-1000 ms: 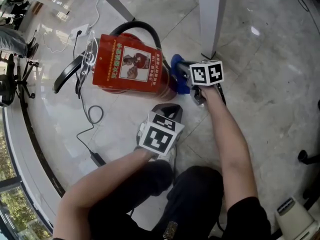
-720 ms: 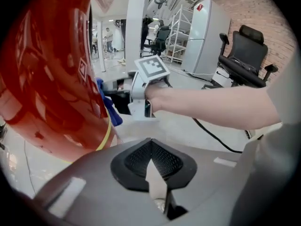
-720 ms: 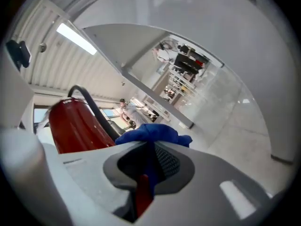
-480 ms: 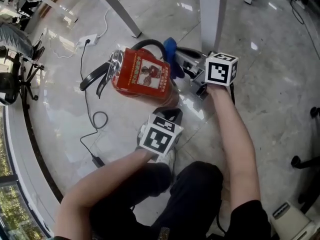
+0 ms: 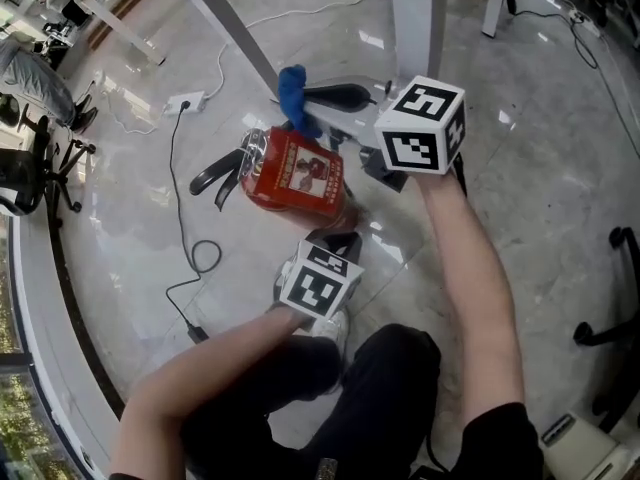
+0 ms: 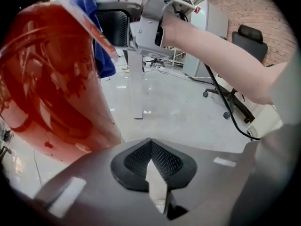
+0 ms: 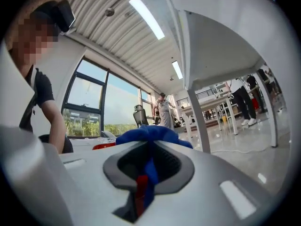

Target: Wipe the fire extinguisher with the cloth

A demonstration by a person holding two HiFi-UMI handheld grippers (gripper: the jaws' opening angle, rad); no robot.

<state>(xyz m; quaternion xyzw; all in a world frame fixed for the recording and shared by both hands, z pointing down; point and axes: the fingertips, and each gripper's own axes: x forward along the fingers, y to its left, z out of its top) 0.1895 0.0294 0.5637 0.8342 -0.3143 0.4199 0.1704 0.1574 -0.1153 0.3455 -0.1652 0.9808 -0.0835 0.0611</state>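
From the head view, the red fire extinguisher (image 5: 295, 173) is on the pale polished floor (image 5: 520, 148). Its black hose and handle (image 5: 215, 178) point left and its base end points near-right. My left gripper (image 5: 335, 233) has its tip right at that base end; I cannot tell whether it touches. My right gripper (image 5: 308, 96) is held farther out, beyond the extinguisher, with the blue cloth (image 5: 292, 93) bunched at its tip, apart from the red body. A white table leg (image 5: 415, 18) stands just behind it. A power strip (image 5: 186, 101) with a black cable (image 5: 190, 258) lies to the left.

In the left gripper view, the left gripper (image 6: 151, 145) has its pads pressed together with nothing between them. The fire extinguisher (image 6: 51, 88) fills the left side, just beside the jaws. Above it hangs the cloth (image 6: 101, 55), with the right gripper (image 6: 150, 27) and my forearm (image 6: 221, 55) farther out.

In the right gripper view, the right gripper (image 7: 149, 166) is narrowly closed, pinching the cloth (image 7: 153, 133), which bulges past the tips. A small red strip (image 7: 140, 185) shows in the gap beside the blue. A sliver of the fire extinguisher (image 7: 103, 146) peeks over the left jaw. The table leg (image 7: 197, 112) rises to the right, and a person (image 7: 163, 109) stands far off by the windows.
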